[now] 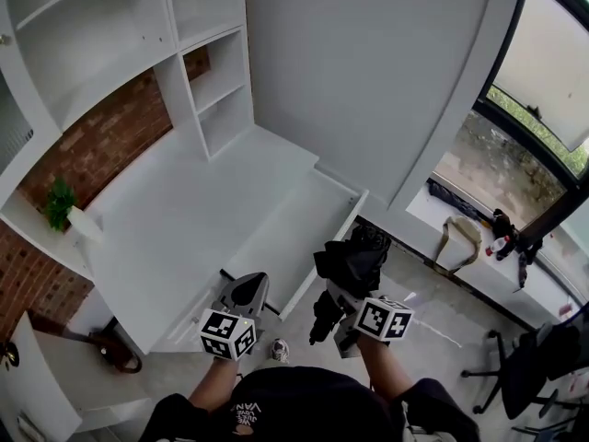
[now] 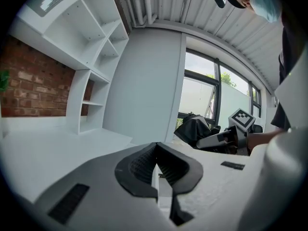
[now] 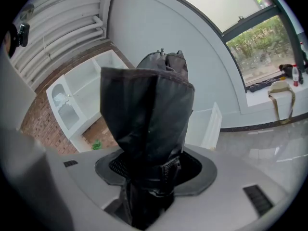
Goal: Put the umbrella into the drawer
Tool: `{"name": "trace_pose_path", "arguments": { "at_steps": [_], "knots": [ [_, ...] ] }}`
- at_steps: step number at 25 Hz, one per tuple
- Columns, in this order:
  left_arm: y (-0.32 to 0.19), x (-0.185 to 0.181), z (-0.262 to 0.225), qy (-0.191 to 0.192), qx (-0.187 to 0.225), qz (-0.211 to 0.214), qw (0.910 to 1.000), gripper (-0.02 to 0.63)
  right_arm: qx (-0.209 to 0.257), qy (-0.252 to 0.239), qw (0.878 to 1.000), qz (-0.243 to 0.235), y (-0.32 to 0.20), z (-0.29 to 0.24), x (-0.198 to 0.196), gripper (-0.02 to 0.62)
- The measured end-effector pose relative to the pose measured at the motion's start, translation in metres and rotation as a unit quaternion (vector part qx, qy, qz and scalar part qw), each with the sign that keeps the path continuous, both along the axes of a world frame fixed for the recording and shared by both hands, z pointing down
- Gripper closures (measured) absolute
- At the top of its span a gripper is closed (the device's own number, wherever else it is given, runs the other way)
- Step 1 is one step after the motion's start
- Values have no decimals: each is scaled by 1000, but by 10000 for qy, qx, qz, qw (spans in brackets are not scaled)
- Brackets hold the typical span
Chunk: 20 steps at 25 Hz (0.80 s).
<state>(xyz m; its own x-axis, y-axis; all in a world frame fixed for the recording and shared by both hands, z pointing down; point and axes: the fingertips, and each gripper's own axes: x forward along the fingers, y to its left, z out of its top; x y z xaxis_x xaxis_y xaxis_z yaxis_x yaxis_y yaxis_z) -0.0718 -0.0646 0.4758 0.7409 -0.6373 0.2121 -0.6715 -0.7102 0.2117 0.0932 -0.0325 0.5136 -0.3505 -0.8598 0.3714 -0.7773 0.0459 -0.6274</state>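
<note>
A black folded umbrella (image 1: 354, 258) is held over the right end of the open white drawer (image 1: 293, 230), and my right gripper (image 1: 339, 295) is shut on its lower part. In the right gripper view the umbrella (image 3: 147, 119) stands up between the jaws of the right gripper (image 3: 149, 177) and hides most of what lies ahead; the drawer's front panel (image 3: 212, 125) shows behind it. My left gripper (image 1: 252, 288) hovers near the drawer's near corner, shut and empty. The left gripper (image 2: 156, 170) view shows its pads touching, with the umbrella (image 2: 195, 130) off to its right.
The white desk (image 1: 175, 219) carries a small green plant (image 1: 60, 201) at its left end and open shelves (image 1: 216, 81) at the back. A window sill (image 1: 460, 238) with a strap and a bottle runs on the right. A dark chair (image 1: 534, 366) stands at lower right.
</note>
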Motion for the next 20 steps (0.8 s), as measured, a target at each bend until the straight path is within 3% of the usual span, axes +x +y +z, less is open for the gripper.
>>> {"name": "trace_pose_path", "arguments": {
  "at_steps": [8,20],
  "knots": [
    [-50,-11,13,-14,-95,249,9996,600,-55,-8,9998,169,-53,13,-20,359],
    [-95,2,36,-75,-278,125,9995,600,-248,59,9996,-120,-132,43,-12,359]
  ]
}}
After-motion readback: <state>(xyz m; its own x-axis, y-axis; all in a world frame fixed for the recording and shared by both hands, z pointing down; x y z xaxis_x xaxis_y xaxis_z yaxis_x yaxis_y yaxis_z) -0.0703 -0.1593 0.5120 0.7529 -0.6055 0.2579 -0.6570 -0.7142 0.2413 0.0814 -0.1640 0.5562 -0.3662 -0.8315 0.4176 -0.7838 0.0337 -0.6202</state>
